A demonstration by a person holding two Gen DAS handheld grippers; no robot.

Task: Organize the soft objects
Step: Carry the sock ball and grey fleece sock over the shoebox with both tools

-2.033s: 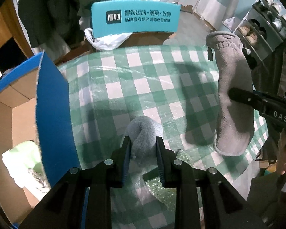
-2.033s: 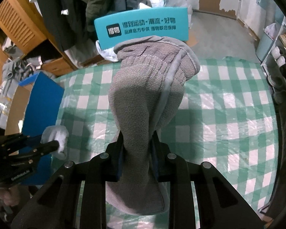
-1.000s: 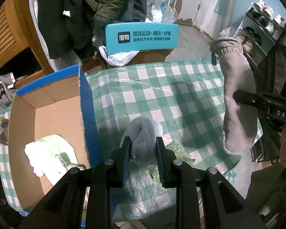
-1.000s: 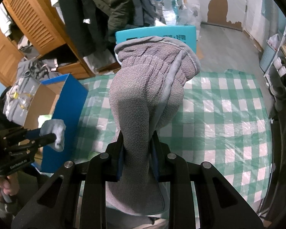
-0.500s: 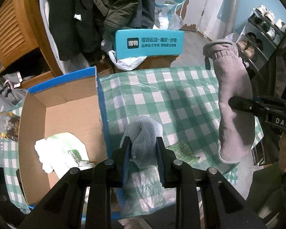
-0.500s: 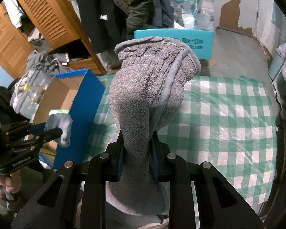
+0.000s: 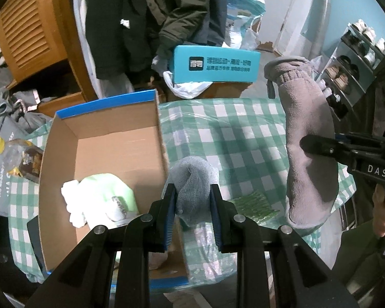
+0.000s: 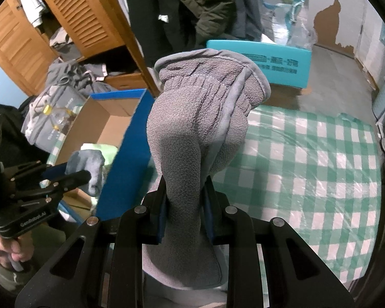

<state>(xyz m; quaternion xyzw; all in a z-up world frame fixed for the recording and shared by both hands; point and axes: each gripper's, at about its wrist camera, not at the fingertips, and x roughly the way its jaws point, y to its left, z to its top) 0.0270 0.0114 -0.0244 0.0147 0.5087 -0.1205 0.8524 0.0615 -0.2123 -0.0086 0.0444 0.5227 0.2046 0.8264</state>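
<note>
My left gripper (image 7: pixel 192 200) is shut on a rolled grey-blue knit sock (image 7: pixel 195 179), held in the air over the right wall of an open blue cardboard box (image 7: pixel 110 138). The same sock (image 8: pixel 87 164) shows in the right wrist view, at the box's near side. My right gripper (image 8: pixel 184 200) is shut on a long grey fleece glove (image 8: pixel 200 118), which hangs upright in the air. In the left wrist view that glove (image 7: pixel 308 138) hangs over the table's right part. Inside the box lie a pale green cloth (image 7: pixel 107 192) and a white cloth (image 7: pixel 71 205).
The table has a green-and-white checked cloth (image 7: pixel 233 138) under clear plastic. A green packet (image 7: pixel 254 205) lies near its front edge. A teal box (image 7: pixel 215 64), hanging coats (image 7: pixel 166 20) and a wooden cabinet (image 7: pixel 30 33) stand behind. A shoe rack (image 7: pixel 351 59) is at the right.
Both grippers have moved left with their loads. The sock has come from over the checked cloth to the box's right wall, and more of the box's inside shows.
</note>
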